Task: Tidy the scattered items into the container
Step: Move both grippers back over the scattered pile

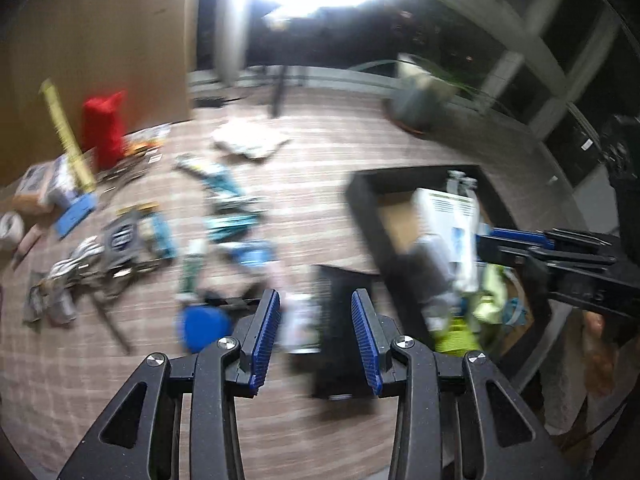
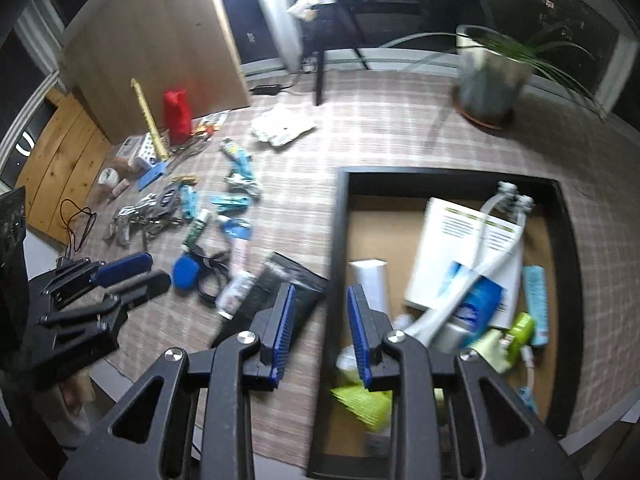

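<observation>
A black-rimmed tray (image 2: 340, 216) with a brown floor holds a white booklet (image 2: 460, 248), a blue packet, white tubes and green items; it also shows in the left wrist view (image 1: 362, 208). Scattered items lie on the checked cloth to its left: a black pouch (image 2: 280, 284), a white tube (image 2: 236, 292), a blue round object (image 2: 185, 274), blue packets (image 2: 236, 200). My right gripper (image 2: 320, 330) is open and empty above the tray's left rim. My left gripper (image 1: 316, 332) is open and empty above the black pouch (image 1: 340, 332), and shows at the left of the right wrist view (image 2: 138, 276).
A red bag (image 2: 176, 112), a yellow ruler (image 2: 150, 120), boxes and keys lie at the far left by a wooden panel. A white cloth (image 2: 282, 126) lies further back. A potted plant (image 2: 490, 76) stands at the back right. The table's near edge is below my grippers.
</observation>
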